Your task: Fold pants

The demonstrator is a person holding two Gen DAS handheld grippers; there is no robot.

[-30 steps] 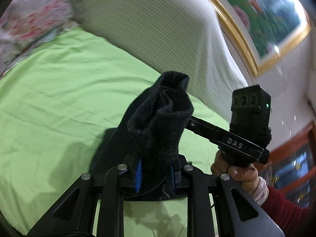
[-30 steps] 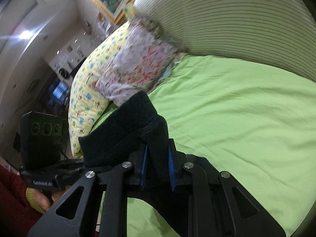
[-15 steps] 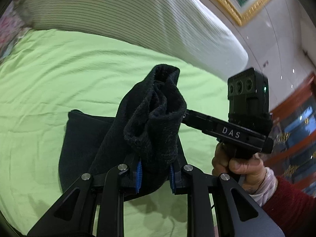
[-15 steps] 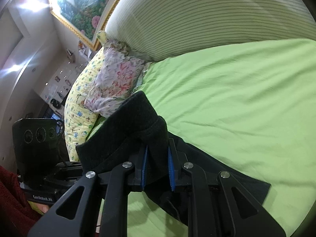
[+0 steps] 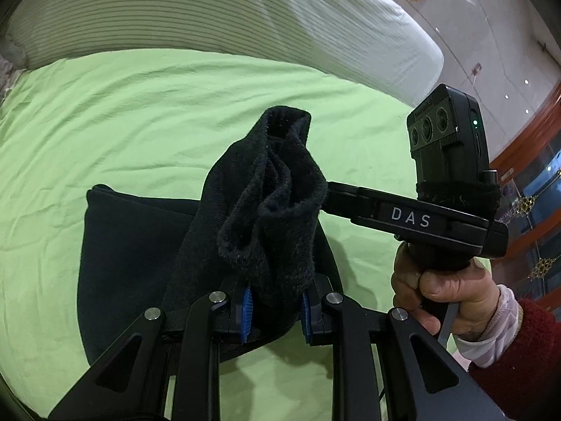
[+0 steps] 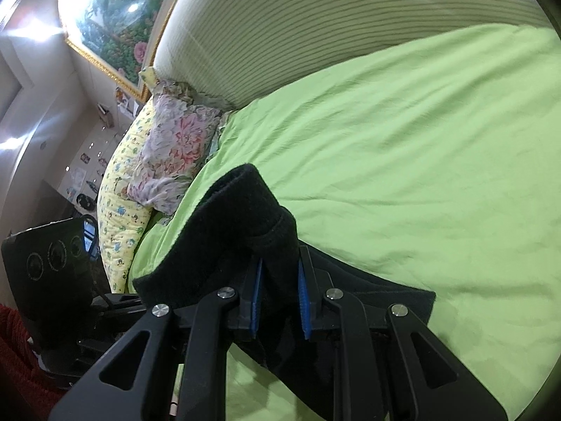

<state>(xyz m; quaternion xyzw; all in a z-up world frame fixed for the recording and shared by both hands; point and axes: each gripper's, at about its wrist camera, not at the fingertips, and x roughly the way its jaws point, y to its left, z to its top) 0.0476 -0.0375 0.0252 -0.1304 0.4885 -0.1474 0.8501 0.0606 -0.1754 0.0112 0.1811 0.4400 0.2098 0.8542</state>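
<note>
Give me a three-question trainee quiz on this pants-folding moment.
1. True or false: the left gripper is clamped on the black fleece pants.
2. What lies nearest the floral pillow? A) a yellow patterned pillow B) a wooden chair C) a blue towel
3. Fill in: part of the pants rests on the light green ______.

Key:
1. True; the right gripper pinches the same pants too.
2. A, the yellow patterned pillow.
3. bed sheet
</note>
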